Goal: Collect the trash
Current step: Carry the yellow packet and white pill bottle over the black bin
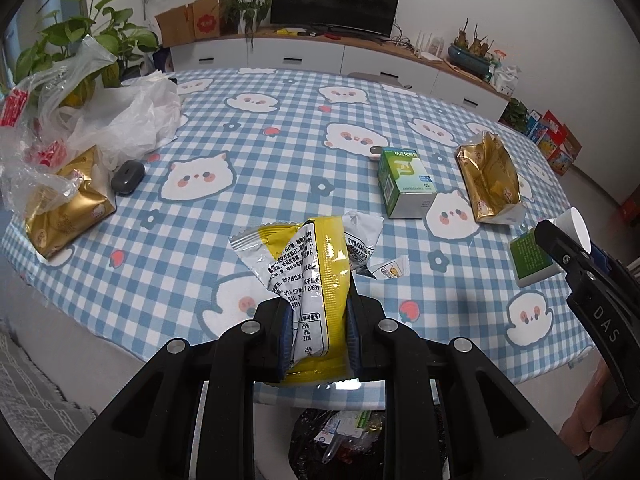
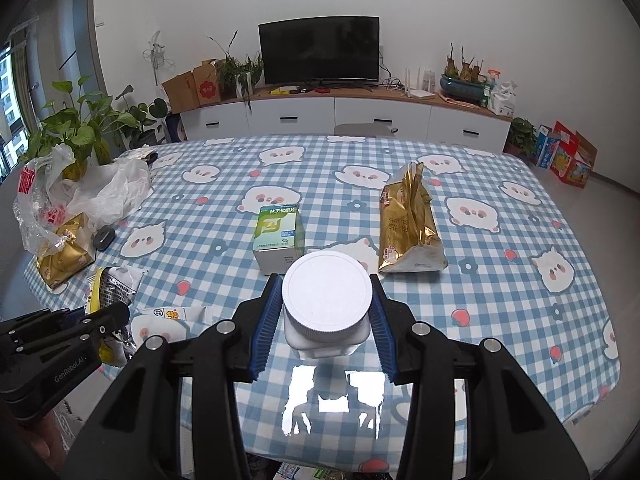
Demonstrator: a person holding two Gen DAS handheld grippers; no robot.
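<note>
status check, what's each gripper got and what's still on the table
Left gripper shut on yellow wrapper. Right gripper shut on white-capped jar. Green box, two gold bags remain on table. Trash bag below, path clear.

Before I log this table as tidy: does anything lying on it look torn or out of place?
Yes. A gold foil bag lies on its side, torn open, right of the green box. A small torn wrapper scrap sits loose on the tablecloth.
</note>
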